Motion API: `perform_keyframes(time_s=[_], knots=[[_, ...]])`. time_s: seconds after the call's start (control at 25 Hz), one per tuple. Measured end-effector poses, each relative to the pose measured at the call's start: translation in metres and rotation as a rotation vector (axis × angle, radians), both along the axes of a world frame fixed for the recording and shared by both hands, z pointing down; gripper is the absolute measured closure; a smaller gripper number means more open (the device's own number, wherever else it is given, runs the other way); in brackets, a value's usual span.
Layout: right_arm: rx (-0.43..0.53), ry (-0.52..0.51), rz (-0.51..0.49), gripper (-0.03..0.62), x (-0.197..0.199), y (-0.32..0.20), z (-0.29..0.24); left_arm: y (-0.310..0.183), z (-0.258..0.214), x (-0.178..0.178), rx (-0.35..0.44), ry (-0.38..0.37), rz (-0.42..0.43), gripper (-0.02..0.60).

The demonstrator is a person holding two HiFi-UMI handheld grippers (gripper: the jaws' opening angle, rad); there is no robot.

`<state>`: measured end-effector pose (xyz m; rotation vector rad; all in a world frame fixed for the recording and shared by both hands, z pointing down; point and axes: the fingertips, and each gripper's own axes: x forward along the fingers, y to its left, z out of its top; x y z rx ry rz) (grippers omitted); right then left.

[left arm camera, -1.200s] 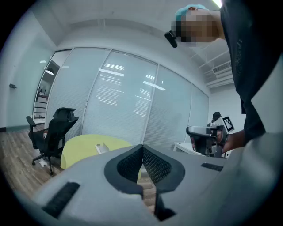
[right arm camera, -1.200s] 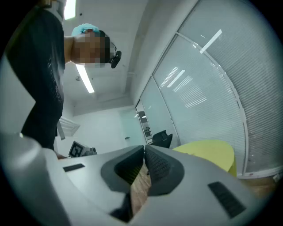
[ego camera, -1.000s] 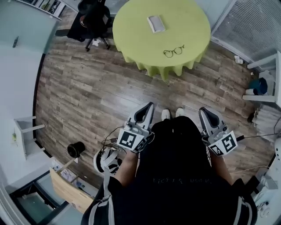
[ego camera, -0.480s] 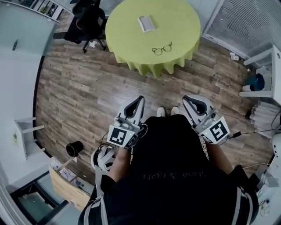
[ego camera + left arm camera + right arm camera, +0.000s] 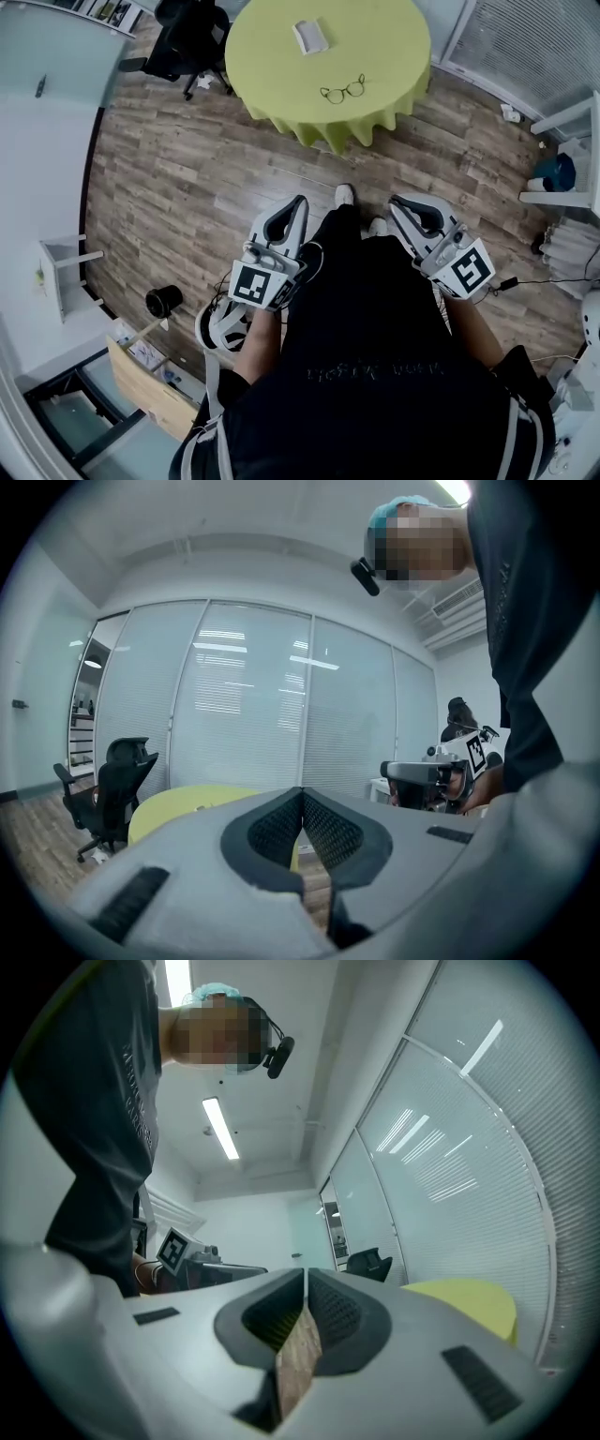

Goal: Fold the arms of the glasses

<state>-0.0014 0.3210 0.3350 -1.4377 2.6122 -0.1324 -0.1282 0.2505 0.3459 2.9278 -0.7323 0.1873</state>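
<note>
The glasses (image 5: 342,91) lie on the green surface (image 5: 384,42), well ahead of me.
My left gripper (image 5: 298,202) and right gripper (image 5: 399,202) are both closed, holding nothing.

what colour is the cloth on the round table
Yellow-green, a plain lime tablecloth; it shows best in the head view.
</note>
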Motion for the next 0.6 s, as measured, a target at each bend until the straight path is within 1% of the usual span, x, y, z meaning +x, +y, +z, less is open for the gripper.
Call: perform_keyframes(time_s=[0.16,0.28,0.48,0.6], knots=[[-0.026,0.001,0.003,0.562,0.007,-0.005,0.011,-0.003,0.001,0.011,0.010,0.002,0.026,0.563],[-0.033,-0.003,0.009,0.562,0.010,-0.012,0.016,-0.009,0.003,0.016,0.008,0.002,0.028,0.563],[-0.046,0.005,0.005,0.562,0.012,-0.029,0.020,-0.030,0.009,0.024,0.018,0.044,0.037,0.563],[-0.076,0.010,-0.003,0.562,0.012,-0.037,0.022,-0.041,0.012,0.024,-0.031,0.031,0.032,0.563]])
